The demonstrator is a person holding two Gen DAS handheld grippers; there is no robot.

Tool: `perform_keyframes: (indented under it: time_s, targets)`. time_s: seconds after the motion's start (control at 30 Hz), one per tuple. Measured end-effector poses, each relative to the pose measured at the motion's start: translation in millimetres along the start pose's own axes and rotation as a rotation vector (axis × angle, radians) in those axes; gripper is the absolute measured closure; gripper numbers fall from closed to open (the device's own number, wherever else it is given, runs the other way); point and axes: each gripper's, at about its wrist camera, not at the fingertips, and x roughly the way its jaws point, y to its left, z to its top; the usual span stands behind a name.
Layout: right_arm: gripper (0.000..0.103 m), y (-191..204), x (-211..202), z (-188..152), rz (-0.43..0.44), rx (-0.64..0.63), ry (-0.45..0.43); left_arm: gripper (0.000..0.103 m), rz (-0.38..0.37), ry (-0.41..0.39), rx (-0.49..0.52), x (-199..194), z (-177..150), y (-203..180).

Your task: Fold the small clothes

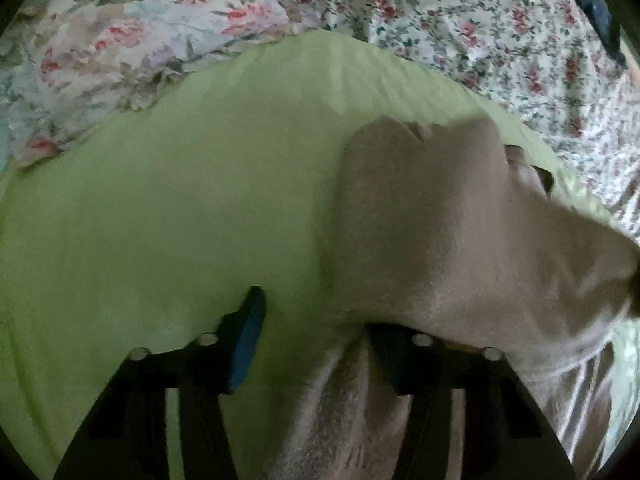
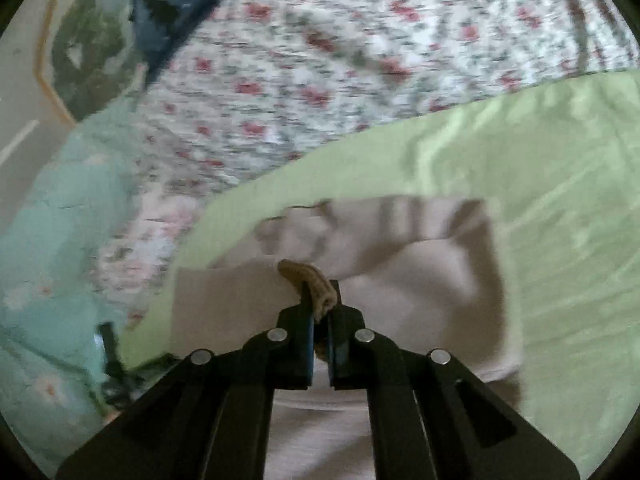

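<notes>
A small beige garment (image 1: 432, 220) lies on a light green cloth (image 1: 160, 200). In the left wrist view my left gripper (image 1: 316, 320) is open; its left finger with the blue pad (image 1: 248, 344) rests over the green cloth, and its right finger is draped by the garment. In the right wrist view my right gripper (image 2: 320, 312) is shut on a thick brownish hem (image 2: 310, 280) of the beige garment (image 2: 420, 280), holding it above the rest of the fabric, which folds over the green cloth (image 2: 560, 220).
A floral bedsheet (image 1: 480, 40) lies beyond the green cloth, with a floral pillow (image 1: 120, 48) at the far left. In the right wrist view a teal floral quilt (image 2: 48, 260) lies at the left and a dark blue item (image 2: 168, 20) at the top.
</notes>
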Motion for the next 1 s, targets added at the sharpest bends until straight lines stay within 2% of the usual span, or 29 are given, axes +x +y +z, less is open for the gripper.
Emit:
perform_keyframes:
  time_s: [0.07,0.17,0.27,0.33,0.43,0.47,0.5,0.57,0.63,0.67,0.77,0.83,0.87,0.93,1.0]
  targets:
    - [0.097,-16.8,7.4,-3.2,-0.047,0.029,0.032,0.063,0.024,-0.016,-0.008,-3.9,-3.2,-1.7]
    - [0.097,-35.1,24.1,-12.2,-0.109,0.043,0.082,0.064,0.055,-0.039,-0.018,-12.5,-14.8,1.4]
    - [0.097,-51.5,50.2,-24.5,-0.172,0.04,0.176,0.064,0.049,-0.024,-0.033,-10.9,-20.3,10.4]
    - [0.096,-58.5,60.4,-30.6,-0.214,0.054,0.205,0.062,0.012,-0.021,-0.068,-11.6,-21.1,20.7]
    - [0.083,-50.5,51.7,-29.9,-0.284,0.05,0.18,0.061,-0.036,-0.027,-0.108,-11.9,-21.1,31.0]
    - [0.073,-41.1,43.0,-27.4,-0.296,0.035,0.141,0.061,-0.05,-0.03,-0.119,-11.0,-22.1,33.1]
    - [0.059,-29.4,36.2,-25.1,-0.284,0.017,0.108,0.061,-0.057,-0.034,-0.123,-10.8,-23.4,34.0]
    - [0.045,-0.1,29.4,-17.8,-0.218,-0.048,0.057,0.061,-0.065,-0.051,-0.135,-12.2,-26.2,34.5]
    - [0.043,29.7,37.0,-11.0,-0.091,-0.102,0.071,0.061,-0.081,-0.065,-0.159,-12.0,-28.6,37.0]
    - [0.042,48.7,49.2,-6.9,-0.013,-0.123,0.106,0.061,-0.093,-0.069,-0.17,-12.1,-29.6,39.2]
    - [0.042,105.2,91.3,0.6,0.148,-0.212,0.177,0.061,-0.126,-0.079,-0.195,-11.9,-31.2,44.3]
    - [0.042,145.2,120.2,2.0,0.185,-0.324,0.212,0.061,-0.14,-0.085,-0.201,-11.8,-32.0,45.6]
    - [0.042,166.3,139.8,2.9,0.231,-0.369,0.244,0.061,-0.148,-0.089,-0.204,-11.2,-32.1,46.6]
    - [0.04,190.3,173.5,9.5,0.318,-0.378,0.3,0.061,-0.162,-0.095,-0.21,-10.4,-32.5,48.3]
    - [0.039,207.3,214.1,17.2,0.33,-0.398,0.36,0.061,-0.176,-0.1,-0.217,-10.2,-33.2,50.1]
